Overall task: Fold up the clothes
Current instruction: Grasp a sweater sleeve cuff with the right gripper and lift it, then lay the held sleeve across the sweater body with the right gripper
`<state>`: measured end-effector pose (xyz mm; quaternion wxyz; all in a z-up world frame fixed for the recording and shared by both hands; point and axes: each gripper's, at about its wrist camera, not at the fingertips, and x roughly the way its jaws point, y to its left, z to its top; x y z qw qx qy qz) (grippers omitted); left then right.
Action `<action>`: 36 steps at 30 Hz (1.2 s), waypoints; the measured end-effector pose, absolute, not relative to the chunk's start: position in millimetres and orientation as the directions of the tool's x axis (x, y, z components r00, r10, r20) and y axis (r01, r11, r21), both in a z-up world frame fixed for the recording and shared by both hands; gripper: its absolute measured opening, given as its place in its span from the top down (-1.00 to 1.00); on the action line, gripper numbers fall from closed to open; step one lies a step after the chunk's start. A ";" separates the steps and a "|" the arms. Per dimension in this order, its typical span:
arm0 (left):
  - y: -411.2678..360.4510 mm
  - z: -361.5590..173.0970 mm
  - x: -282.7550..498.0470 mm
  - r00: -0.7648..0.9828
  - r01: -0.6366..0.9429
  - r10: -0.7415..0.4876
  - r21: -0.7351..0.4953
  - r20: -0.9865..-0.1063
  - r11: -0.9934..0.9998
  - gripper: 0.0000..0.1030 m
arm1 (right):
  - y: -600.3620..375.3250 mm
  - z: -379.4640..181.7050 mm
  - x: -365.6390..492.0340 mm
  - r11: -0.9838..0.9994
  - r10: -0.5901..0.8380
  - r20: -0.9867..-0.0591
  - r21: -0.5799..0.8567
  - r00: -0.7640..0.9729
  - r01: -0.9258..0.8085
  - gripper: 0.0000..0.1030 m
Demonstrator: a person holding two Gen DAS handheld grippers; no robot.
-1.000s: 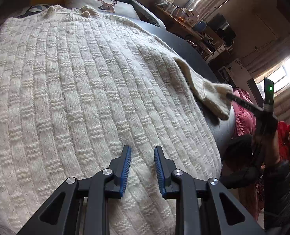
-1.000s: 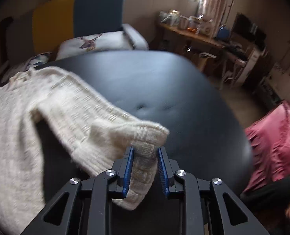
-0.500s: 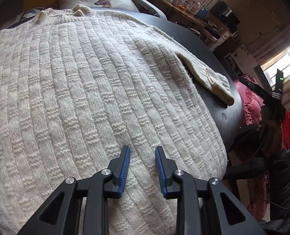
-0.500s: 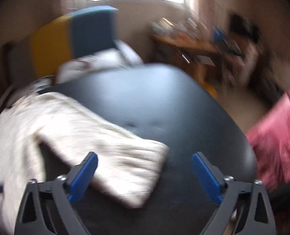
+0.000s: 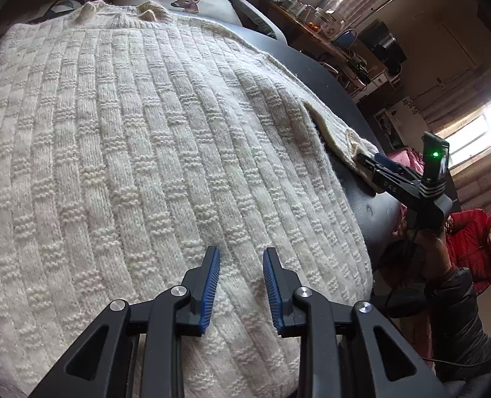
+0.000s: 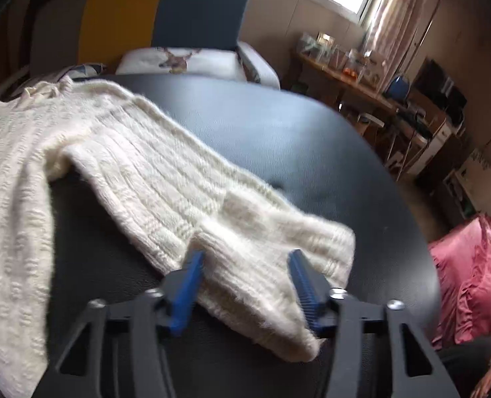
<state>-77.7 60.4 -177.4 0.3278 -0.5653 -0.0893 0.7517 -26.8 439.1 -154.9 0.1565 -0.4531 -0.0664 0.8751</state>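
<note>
My right tongs [image 6: 245, 262] sit open around the sweater [image 5: 146, 149] cuff [image 6: 278, 248], left tongs [image 5: 240, 262] empty and slightly parted over the hem, so I'd pinch deep into that rib before folding the sleeve [image 6: 165, 179] across the black counter [image 6: 295, 139].

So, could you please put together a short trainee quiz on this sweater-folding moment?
1. True or false: the right gripper is clamped shut on the sleeve cuff.
2. Multiple choice: the cream knit sweater lies on A) a wooden floor B) a black padded surface C) a pink pillow.
3. Fill in: the left gripper is positioned over the sweater's ____.

Key: 1 false, its jaws are open around the cuff; 2 B; 3 body.
</note>
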 end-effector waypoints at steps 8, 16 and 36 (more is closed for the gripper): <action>62.3 -179.8 -73.2 -0.151 -0.384 0.608 -0.520 -0.780 -0.763 0.49 | 462.6 -146.7 -28.5 -0.951 0.295 -0.789 -0.186 -0.539 -0.248 0.81; 65.3 -179.0 -70.3 -0.158 -0.394 0.592 -0.499 -0.790 -0.772 0.49 | 548.5 -80.9 7.3 -0.863 0.405 -0.691 -0.074 -0.598 -0.499 0.81; 131.5 -102.2 -156.8 -0.271 -0.574 0.547 -0.324 -0.792 -0.752 0.48 | 582.8 -100.3 29.4 -0.846 0.251 -0.749 0.138 -0.613 -0.515 0.70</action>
